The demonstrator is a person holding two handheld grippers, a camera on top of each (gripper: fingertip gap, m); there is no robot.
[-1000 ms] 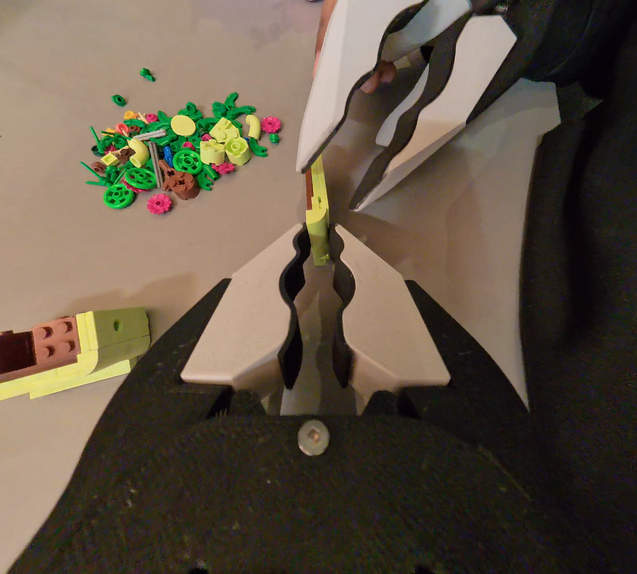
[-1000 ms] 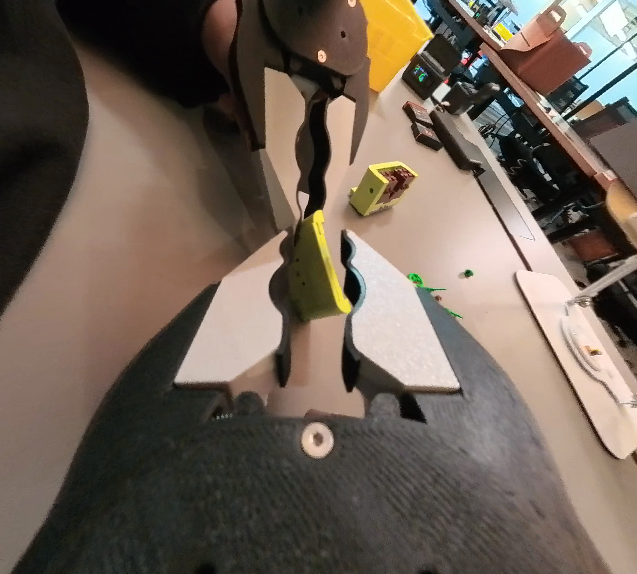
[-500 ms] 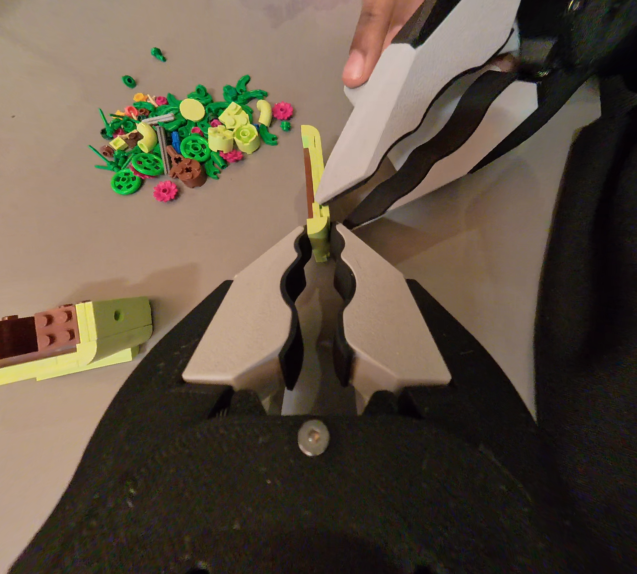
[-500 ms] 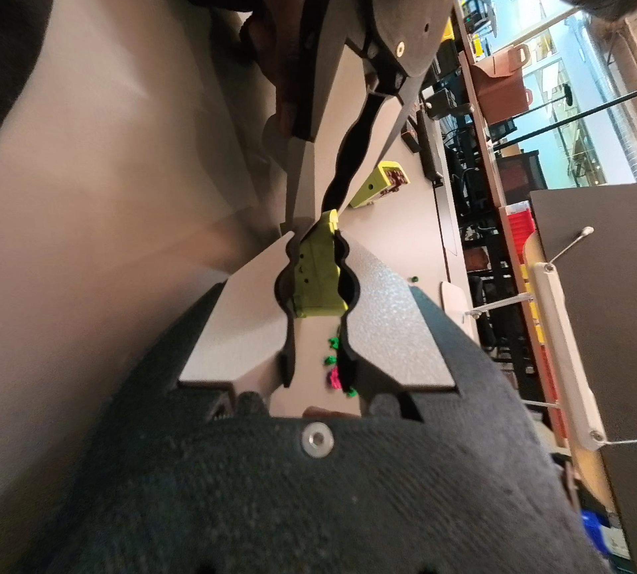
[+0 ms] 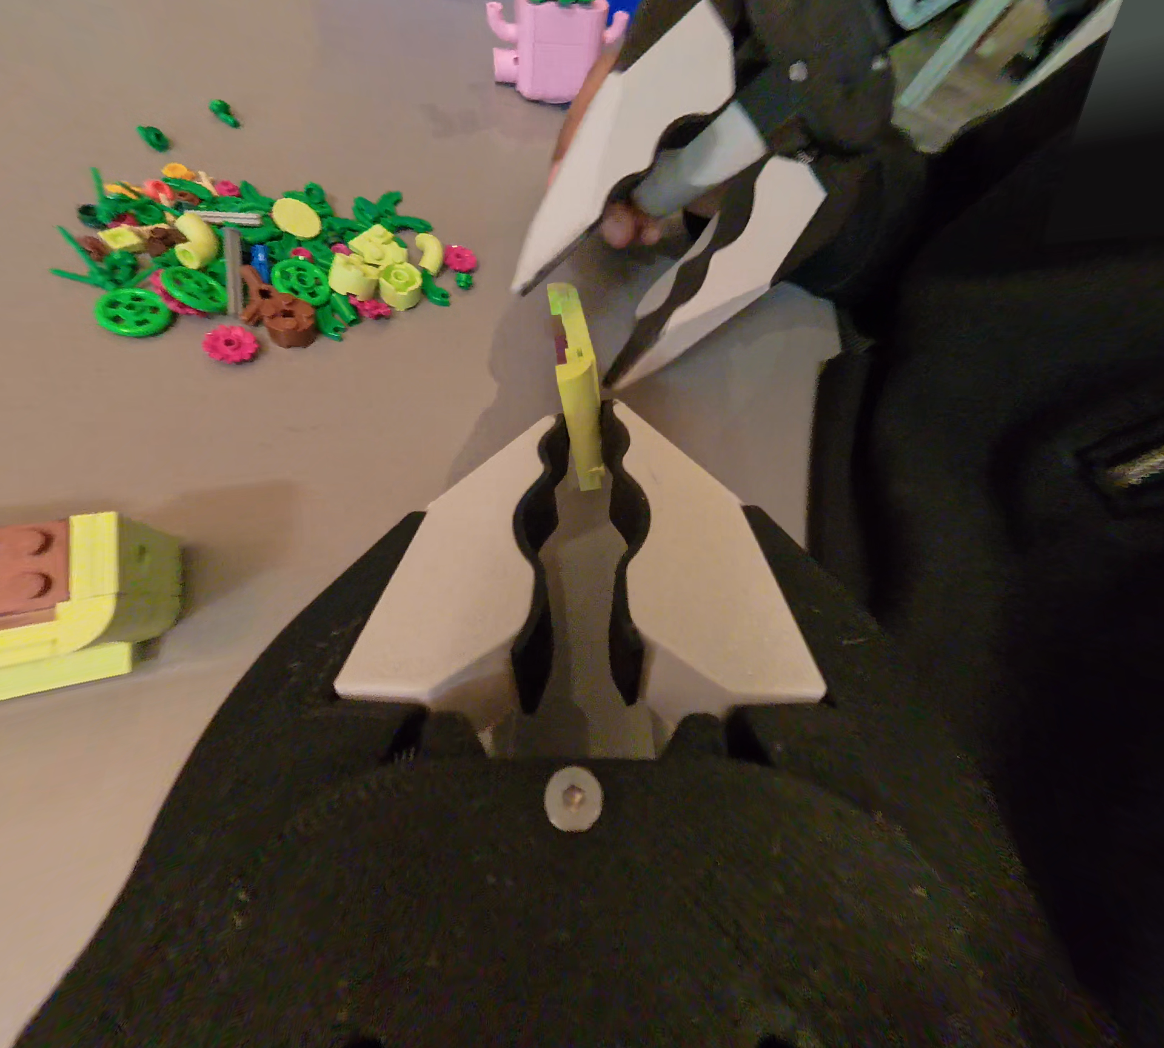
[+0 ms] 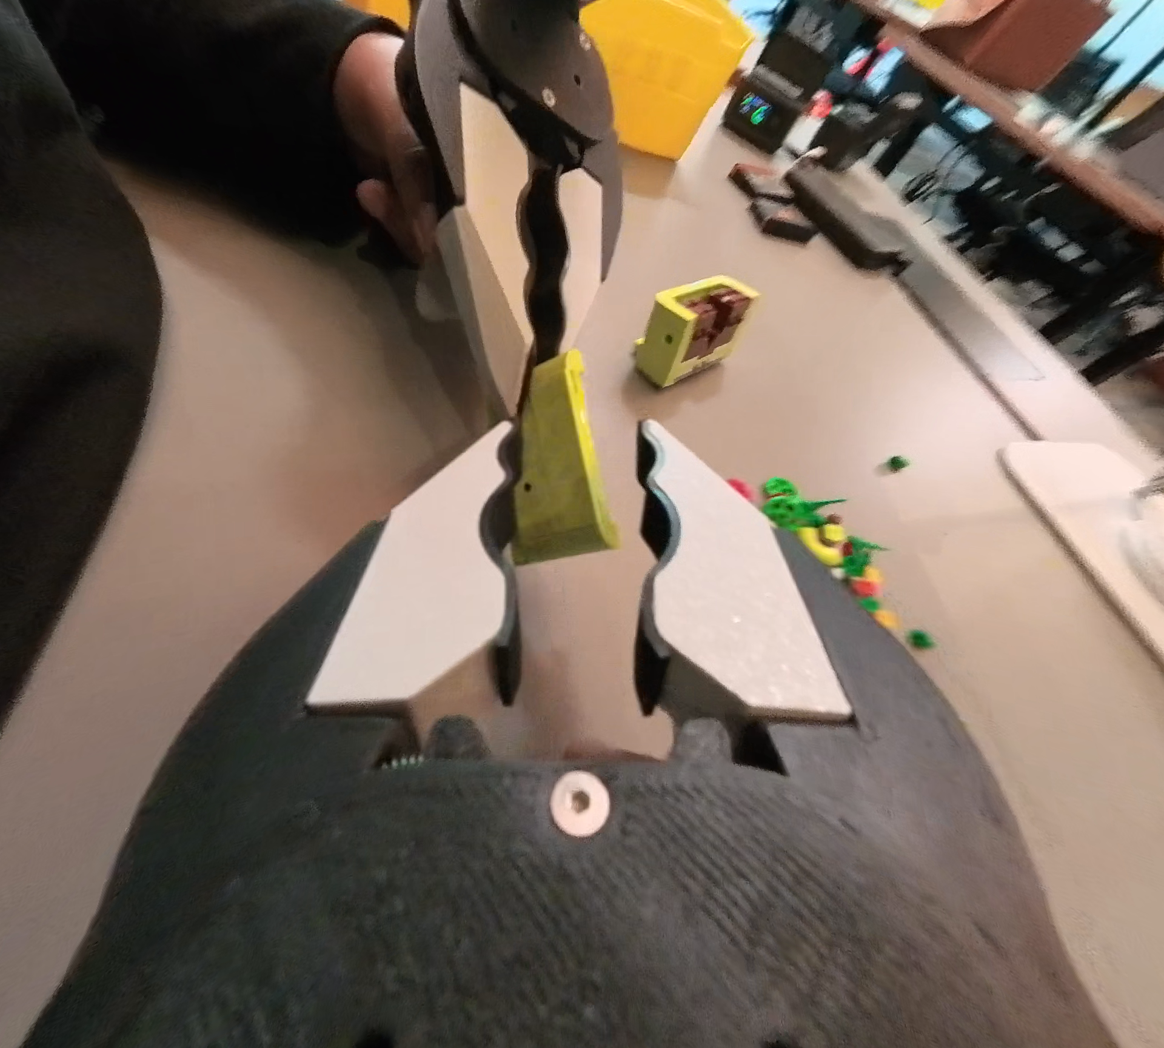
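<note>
My left gripper (image 5: 582, 419) pinches a thin lime-green brick piece (image 5: 576, 382) at its fingertips, above the grey table (image 5: 315, 41). My right gripper (image 6: 576, 432) stands parted around it, one finger (image 6: 441, 564) touching. A heap of small bricks (image 5: 252, 262) lies near.

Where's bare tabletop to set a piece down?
Free: the tabletop between the loose brick pile and the lime-and-brown block, and the stretch left of the pink pot model. Crowded: around the lime panel, where the left hand-held gripper and right hand-held gripper converge.
</note>
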